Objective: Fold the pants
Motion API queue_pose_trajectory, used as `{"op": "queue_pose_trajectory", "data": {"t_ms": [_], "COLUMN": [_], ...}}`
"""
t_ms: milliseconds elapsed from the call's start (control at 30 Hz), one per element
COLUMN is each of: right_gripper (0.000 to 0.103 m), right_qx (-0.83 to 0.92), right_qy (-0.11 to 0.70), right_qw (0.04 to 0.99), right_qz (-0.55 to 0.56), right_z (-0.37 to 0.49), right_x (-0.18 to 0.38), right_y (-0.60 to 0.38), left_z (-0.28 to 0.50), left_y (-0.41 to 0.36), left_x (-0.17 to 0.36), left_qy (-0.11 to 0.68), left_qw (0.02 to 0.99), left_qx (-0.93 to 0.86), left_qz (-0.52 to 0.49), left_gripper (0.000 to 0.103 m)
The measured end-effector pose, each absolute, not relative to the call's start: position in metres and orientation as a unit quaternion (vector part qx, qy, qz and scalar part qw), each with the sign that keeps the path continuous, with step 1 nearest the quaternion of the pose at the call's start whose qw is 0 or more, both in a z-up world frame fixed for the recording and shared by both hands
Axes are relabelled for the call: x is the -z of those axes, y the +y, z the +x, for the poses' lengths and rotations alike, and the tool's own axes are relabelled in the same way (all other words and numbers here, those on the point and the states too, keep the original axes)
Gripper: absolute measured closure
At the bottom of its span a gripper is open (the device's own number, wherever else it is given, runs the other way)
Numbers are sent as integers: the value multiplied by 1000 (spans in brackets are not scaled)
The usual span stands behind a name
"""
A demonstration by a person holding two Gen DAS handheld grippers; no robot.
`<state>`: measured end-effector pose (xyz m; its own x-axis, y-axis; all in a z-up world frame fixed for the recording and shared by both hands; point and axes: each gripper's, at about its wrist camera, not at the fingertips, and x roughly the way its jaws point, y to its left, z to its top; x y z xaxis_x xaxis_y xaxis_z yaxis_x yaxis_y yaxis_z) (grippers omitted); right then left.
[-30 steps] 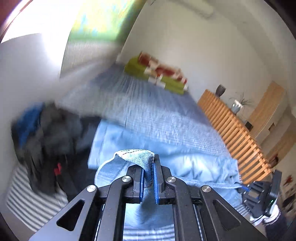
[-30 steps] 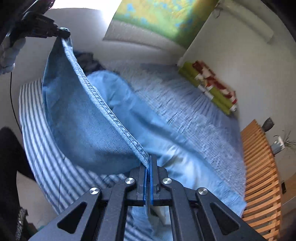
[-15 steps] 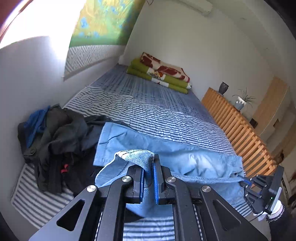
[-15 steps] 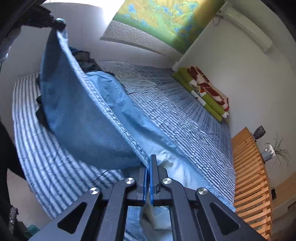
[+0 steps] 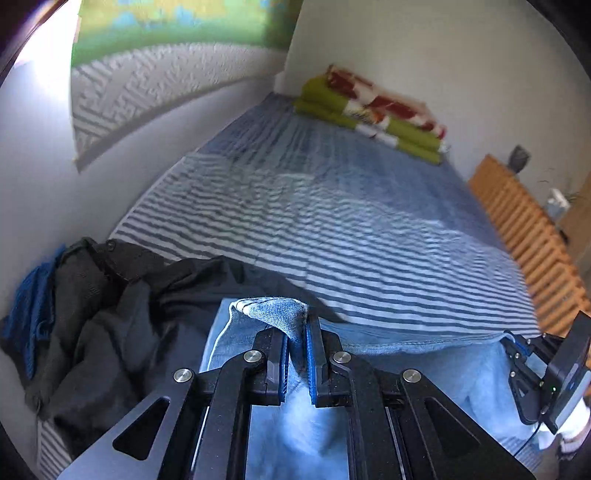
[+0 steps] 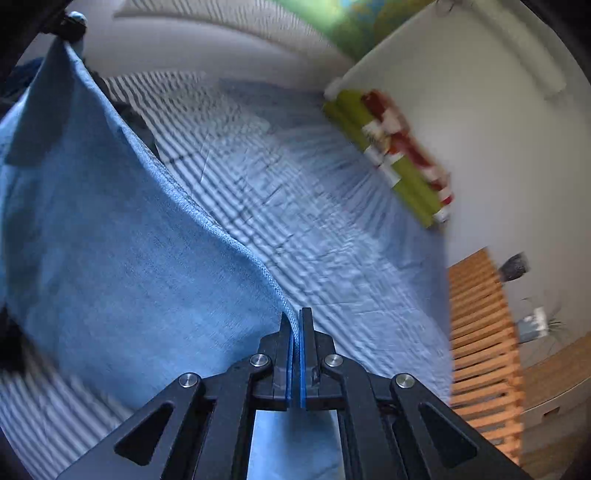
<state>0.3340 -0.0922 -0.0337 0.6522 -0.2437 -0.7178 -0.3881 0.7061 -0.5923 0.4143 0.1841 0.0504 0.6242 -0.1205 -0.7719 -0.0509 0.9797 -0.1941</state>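
Light blue denim pants hang stretched between my two grippers above the striped bed. My left gripper is shut on a bunched corner of the denim. In the right wrist view the pants spread as a wide sheet to the left, and my right gripper is shut on their stitched edge. The left gripper shows at the far top left of that view, holding the other corner. In the left wrist view the right gripper holds the cloth at the right edge.
A heap of dark clothes with a blue garment lies at the bed's left, by the wall. Folded green and red blankets sit at the far end. A wooden slatted frame runs along the right side.
The pants have been lifted off the bed: the leg that lay on the stripes is now hanging below the grippers. Both cameras have swung and the views are blurred.
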Motion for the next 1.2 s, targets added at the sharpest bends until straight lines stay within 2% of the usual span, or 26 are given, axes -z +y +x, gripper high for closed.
{"op": "queue_pose_trajectory", "data": {"t_ms": [167, 233, 300, 367, 400, 433, 567, 667, 700, 733, 800, 867, 967, 1100, 1200], "right_gripper": [101, 100, 92, 71, 67, 64, 63, 53, 53, 53, 53, 53, 53, 53, 53], "right_qx": [-46, -52, -67, -81, -85, -87, -97, -96, -86, -81, -76, -55, -13, 62, 108], "right_qy": [445, 465, 490, 497, 492, 489, 467, 449, 445, 444, 442, 437, 436, 454, 469], "right_qw": [809, 803, 802, 811, 819, 823, 850, 872, 878, 882, 890, 896, 896, 881, 873], "right_qz": [-382, -370, -335, -299, -283, -276, -222, -169, -155, -134, -86, -64, -84, -115, -77], "right_z": [380, 390, 399, 397, 392, 389, 364, 324, 311, 295, 262, 228, 174, 112, 76], "right_x": [90, 103, 104, 92, 80, 73, 17, -28, -39, -49, -67, -77, -80, -66, -51], "right_y": [-81, -81, -88, -97, -103, -105, -134, -179, -194, -211, -247, -276, -311, -357, -397], "left_z": [468, 478, 483, 481, 477, 475, 458, 454, 455, 458, 462, 466, 453, 427, 399], "left_y": [198, 201, 204, 204, 204, 205, 206, 206, 207, 208, 208, 202, 197, 179, 152], "left_x": [3, 17, 27, 27, 24, 20, -6, -18, -17, -12, 1, 24, 51, 42, 21], "left_qy": [467, 482, 494, 493, 492, 491, 483, 492, 495, 498, 507, 521, 525, 498, 478], "left_qw": [878, 869, 862, 863, 864, 865, 869, 866, 864, 862, 856, 848, 842, 860, 874], "left_qx": [3, -5, -8, -10, -9, -10, -15, -15, -23, -32, -55, -82, -71, -47, -7], "left_qz": [-105, -110, -113, -107, -107, -104, -101, -89, -88, -93, -88, -59, -99, -101, -87], "left_gripper": [95, 92, 90, 90, 89, 86, 84, 78, 70, 57, 48, 48, 48, 48, 48]}}
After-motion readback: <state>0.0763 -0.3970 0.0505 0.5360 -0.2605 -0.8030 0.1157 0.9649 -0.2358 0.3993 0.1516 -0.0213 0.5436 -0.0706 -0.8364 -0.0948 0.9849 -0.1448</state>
